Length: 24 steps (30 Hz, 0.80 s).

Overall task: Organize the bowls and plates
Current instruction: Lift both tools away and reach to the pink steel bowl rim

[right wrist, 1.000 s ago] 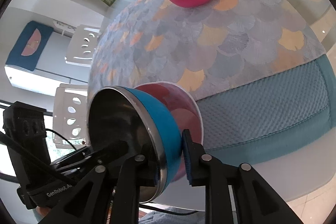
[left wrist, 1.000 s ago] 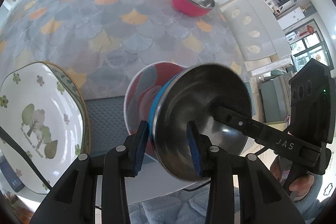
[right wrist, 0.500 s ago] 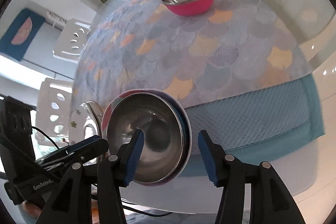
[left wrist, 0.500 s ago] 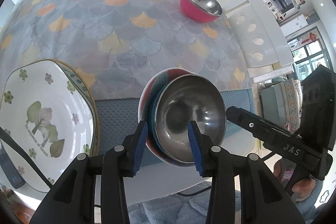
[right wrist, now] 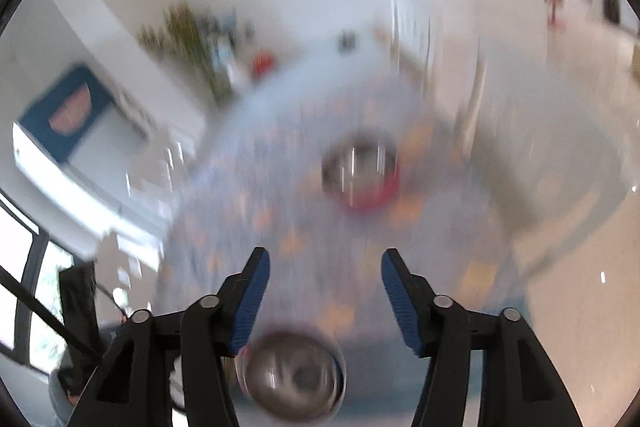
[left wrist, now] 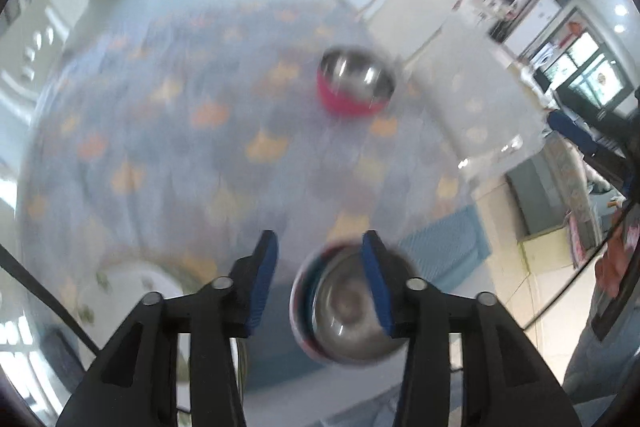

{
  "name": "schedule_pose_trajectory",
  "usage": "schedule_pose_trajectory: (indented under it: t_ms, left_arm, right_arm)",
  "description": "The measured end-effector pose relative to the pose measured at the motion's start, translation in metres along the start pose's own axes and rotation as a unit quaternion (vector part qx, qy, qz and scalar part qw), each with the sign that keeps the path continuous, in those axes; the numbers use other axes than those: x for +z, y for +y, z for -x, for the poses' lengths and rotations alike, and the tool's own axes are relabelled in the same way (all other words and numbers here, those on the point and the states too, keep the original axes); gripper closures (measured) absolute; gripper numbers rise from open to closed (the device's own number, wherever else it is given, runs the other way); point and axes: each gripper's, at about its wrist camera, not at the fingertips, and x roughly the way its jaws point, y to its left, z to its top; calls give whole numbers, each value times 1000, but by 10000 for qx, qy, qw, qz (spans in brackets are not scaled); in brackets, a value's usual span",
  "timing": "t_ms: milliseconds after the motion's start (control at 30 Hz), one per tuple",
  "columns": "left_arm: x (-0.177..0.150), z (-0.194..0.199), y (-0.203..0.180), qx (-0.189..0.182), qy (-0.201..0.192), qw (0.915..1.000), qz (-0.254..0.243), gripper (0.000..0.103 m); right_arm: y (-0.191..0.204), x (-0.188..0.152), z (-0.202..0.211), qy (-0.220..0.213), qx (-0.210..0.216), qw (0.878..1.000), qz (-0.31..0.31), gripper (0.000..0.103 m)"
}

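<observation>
Steel bowl point(left wrist: 352, 323) nested in outer bowl point(left wrist: 298, 301) at tablecloth point(left wrist: 160, 147) near edge; second bowl point(left wrist: 354, 85) farther back.

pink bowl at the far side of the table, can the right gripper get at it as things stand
Probably yes: the right gripper is empty, its jaws opening, and only bare tablecloth lies between it and the pink bowl, which stands alone.

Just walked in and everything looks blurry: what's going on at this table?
A person is tidying dishes with a hand-held claw in each hand. A steel-lined blue bowl sits nested in a red-and-white patterned bowl near the table's front edge, held by neither claw. The left claw and right claw are both opening, with nothing between their pads. A steel-lined pink bowl stands alone farther back on the scallop-patterned tablecloth, and a white floral plate lies to the left.
</observation>
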Motion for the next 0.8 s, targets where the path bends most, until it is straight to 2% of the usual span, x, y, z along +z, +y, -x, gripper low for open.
schedule_pose_trajectory:
  t_ms: [33,67,100,167,233,367,533,667,733,800]
  left_arm:
    - [11,4,0,-134,-139,9998,-1,51]
    - [17,4,0,-194,-188,9996,0,47]
    - [23,2,0,-223,-202,9995,-15,47]
    - [36,-5,-2,-203,-194,9995,-110,47]
    - [46,-14,-3,-147,-196,9996,-139,47]
    - [61,-29,-19,100,-335,9983,-473,47]
    - [83,-63,-21,-18,-77,9990,-444,47]
    - [100,-107,-1,-29,84,9995,296,47]
    - [111,-133,14,-130,199,9959,872,47]
    - [118,-146,22,-189,182,9921,1228,47]
  right_arm:
    - [-1,14,16,-408,39,9992,-9,32]
    - [-3,21,25,-698,104,9975,-15,30]
    - [-6,27,37,-1113,224,9935,-36,30]
    - [-11,34,51,-1669,349,9853,-61,30]
    - [-16,39,50,-1787,221,9836,-78,30]
    - [-34,45,21,-1428,-128,9893,-250,30]
    - [-61,37,-37,-697,-357,9954,-545,30]
    - [-79,33,-88,-190,-105,9950,-974,30]
    - [-87,30,-111,-87,-64,9934,-1138,30]
    - [-96,27,-133,-37,-99,9911,-1330,30]
